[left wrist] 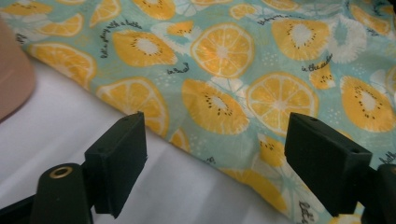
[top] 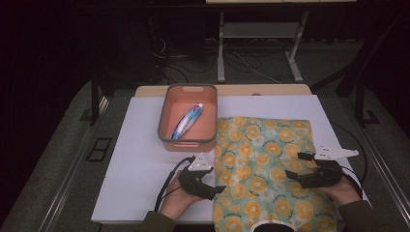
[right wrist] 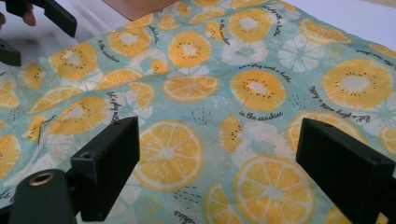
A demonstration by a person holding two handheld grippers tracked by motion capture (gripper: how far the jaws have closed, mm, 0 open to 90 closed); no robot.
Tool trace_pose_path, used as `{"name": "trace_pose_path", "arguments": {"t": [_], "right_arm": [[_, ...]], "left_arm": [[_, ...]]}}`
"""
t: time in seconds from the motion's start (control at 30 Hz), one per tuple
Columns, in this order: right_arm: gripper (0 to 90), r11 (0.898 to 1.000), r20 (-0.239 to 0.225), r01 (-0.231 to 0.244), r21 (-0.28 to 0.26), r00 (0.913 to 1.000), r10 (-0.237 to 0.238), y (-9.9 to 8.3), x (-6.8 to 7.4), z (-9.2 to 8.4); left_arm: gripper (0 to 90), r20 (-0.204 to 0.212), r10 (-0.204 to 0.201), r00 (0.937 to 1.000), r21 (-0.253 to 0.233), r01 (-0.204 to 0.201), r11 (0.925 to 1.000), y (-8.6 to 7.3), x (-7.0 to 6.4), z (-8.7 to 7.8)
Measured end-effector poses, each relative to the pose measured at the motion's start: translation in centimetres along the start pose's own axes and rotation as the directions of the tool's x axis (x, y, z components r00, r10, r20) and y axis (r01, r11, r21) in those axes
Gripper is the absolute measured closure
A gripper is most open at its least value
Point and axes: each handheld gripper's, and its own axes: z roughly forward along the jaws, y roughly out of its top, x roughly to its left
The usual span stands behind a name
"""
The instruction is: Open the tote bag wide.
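My left tongs [top: 218, 190] sit nearest me at the left edge of the cloth [top: 263, 169], jaws standing apart with nothing pressed between them; in the left gripper view the hem runs slantwise between the two black jaws, bare white worktop [top: 140, 164] under the left one and printed fabric under the right. My right tongs [top: 296, 166] hang over the right part of the cloth, jaws wide too, gripping nothing, with the orange-slice print spread beneath them.

The cloth itself covers the right half of the worktop, its near end running out of the high view toward me, its far edge lying just beside the basket [top: 187, 143]. I judge it light, thin and limp: it will sag and fold wherever it is lifted, and the soft ripples in the right gripper view say it slides easily on the smooth board. Best hold, I think, is the hem or a corner, pinching a single layer from the side so the lower jaw slips under it.

Farther off on the left, the salmon-coloured basket holds a tube [top: 187, 121] lying at a slant. Beyond the worktop's far edge the room is dim: dark floor [top: 48, 159], trailing cables, and the metal legs of a stand [top: 221, 48].
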Motion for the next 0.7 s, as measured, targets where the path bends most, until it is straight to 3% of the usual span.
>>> {"name": "trace_pose_path", "arguments": {"t": [0.17,0.23,0.27,0.3,0.37,0.5,0.53,0.63,0.7], "right_arm": [[13.3,1.000,0.000,0.003,-0.004,1.0000,-0.003,0.0,0.0,0.0],[13.3,1.000,0.002,0.000,-0.002,1.0000,0.000,0.0,-0.1,0.0],[13.3,1.000,0.002,0.000,-0.002,1.0000,0.000,0.0,-0.1,0.0],[13.3,1.000,0.002,0.000,-0.005,1.0000,0.000,0.0,-0.1,-0.1],[13.3,1.000,0.002,0.001,-0.003,1.0000,-0.001,0.0,0.0,-0.1],[13.3,1.000,0.000,0.002,-0.002,1.0000,-0.002,0.0,0.0,0.0],[13.3,1.000,0.000,0.002,-0.001,1.0000,-0.002,0.0,0.0,0.0],[13.3,1.000,0.000,0.002,-0.002,1.0000,-0.002,0.0,0.0,0.0],[13.3,1.000,0.000,0.001,-0.003,1.0000,-0.001,0.0,0.0,-0.1]], "left_arm": [[26.3,0.013,0.025,0.9996,0.037,-0.025,0.9990,0.1,-0.3,1.1],[34.8,0.007,0.033,0.9994,0.045,-0.033,0.9984,0.1,-0.4,1.4],[34.8,0.006,0.041,0.9991,0.045,-0.042,0.9981,0.2,-0.5,1.5],[44.8,0.005,0.045,0.9990,0.043,-0.046,0.9980,0.2,-0.5,1.5],[48.5,0.011,0.051,0.9986,0.039,-0.052,0.9979,0.3,-0.7,1.7],[70.3,0.006,0.079,0.9968,0.043,-0.079,0.9959,0.5,-0.9,2.0],[83.9,0.000,0.081,0.9967,0.044,-0.081,0.9957,0.5,-0.9,2.1],[89.1,0.001,0.069,0.9976,0.049,-0.069,0.9964,0.7,-0.8,2.2],[89.3,-0.013,0.082,0.9965,0.057,-0.082,0.9950,0.9,-0.8,2.3]]}}
